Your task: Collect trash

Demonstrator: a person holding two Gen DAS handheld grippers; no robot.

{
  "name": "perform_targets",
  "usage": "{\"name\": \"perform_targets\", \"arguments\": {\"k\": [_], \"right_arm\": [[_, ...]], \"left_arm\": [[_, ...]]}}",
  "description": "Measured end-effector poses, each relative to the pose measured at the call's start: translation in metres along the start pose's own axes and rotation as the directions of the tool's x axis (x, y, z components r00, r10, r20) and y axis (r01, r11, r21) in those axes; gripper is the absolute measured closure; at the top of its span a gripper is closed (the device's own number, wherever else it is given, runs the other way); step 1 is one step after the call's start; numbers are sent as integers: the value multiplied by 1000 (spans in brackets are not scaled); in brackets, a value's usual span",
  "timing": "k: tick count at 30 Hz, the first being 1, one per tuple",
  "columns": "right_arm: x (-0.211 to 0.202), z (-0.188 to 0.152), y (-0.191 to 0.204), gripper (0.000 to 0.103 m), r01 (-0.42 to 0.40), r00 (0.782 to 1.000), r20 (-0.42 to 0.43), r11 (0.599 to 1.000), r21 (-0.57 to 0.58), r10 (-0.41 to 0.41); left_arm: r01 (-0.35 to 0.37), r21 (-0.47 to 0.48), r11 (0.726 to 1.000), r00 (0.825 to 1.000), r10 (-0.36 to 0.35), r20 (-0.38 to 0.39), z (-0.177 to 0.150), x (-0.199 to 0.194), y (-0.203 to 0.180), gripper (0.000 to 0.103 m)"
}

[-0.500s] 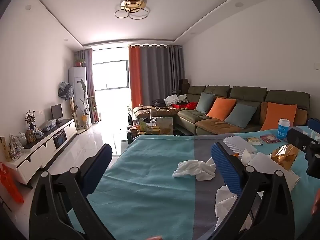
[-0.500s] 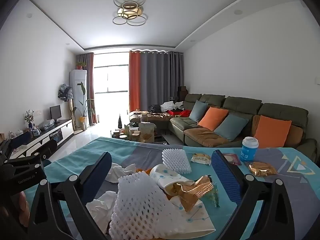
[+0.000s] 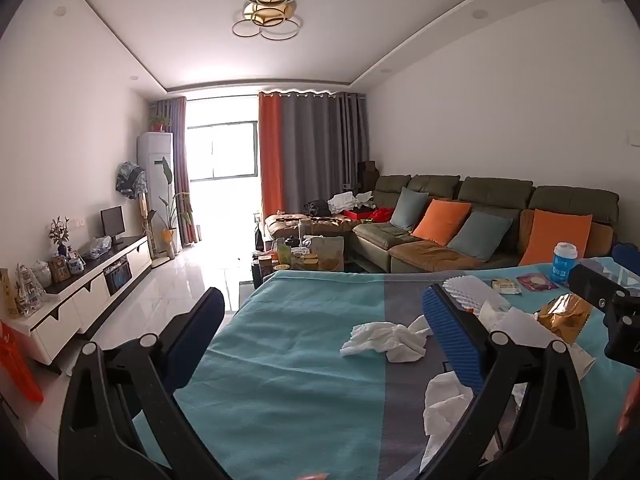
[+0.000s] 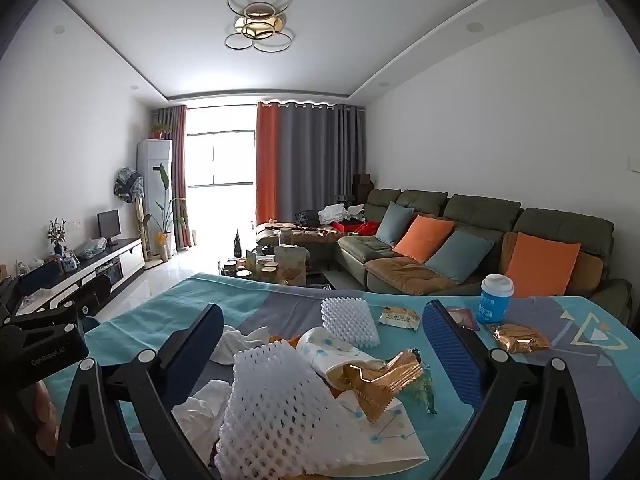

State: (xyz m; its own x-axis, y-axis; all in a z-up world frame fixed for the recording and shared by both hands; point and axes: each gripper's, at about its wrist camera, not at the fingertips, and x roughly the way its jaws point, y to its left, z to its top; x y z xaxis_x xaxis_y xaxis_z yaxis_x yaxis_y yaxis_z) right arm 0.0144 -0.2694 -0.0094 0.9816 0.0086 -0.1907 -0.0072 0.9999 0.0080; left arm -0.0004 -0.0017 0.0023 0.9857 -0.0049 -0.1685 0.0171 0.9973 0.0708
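The trash lies in a loose heap on the teal and grey cloth of the worktop: a white foam net, a paper cup on its side with a gold wrapper in its mouth, and crumpled tissue. Your right hand-held gripper stands wide open and empty around the net and cup, probably to take them first. Your left hand-held gripper is also wide open and holds nothing, facing the tissue. A blue cup stands upright farther back.
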Motion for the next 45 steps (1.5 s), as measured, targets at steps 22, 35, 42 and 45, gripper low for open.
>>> {"name": "perform_targets", "arguments": {"k": [22,35,42,45], "right_arm": [[-1,-3,1,7,0,1000,2,1000,4,0],[-1,-3,0,7,-3,1000,2,1000,6,3],[-1,-3,1,7,-5,1000,2,1000,7,5],[0,-2,1,7,-5,1000,4,1000,8,5]], "left_arm": [[-4,-20,1000,1000,4,-1,0,-4,2,6],[-3,-24,1000,1000,3,-3,1,-5,2,6],[-2,-24,1000,1000,2,-3,1,-5,2,6],[-1,-25,1000,1000,1,-3,1,-5,2,6]]}}
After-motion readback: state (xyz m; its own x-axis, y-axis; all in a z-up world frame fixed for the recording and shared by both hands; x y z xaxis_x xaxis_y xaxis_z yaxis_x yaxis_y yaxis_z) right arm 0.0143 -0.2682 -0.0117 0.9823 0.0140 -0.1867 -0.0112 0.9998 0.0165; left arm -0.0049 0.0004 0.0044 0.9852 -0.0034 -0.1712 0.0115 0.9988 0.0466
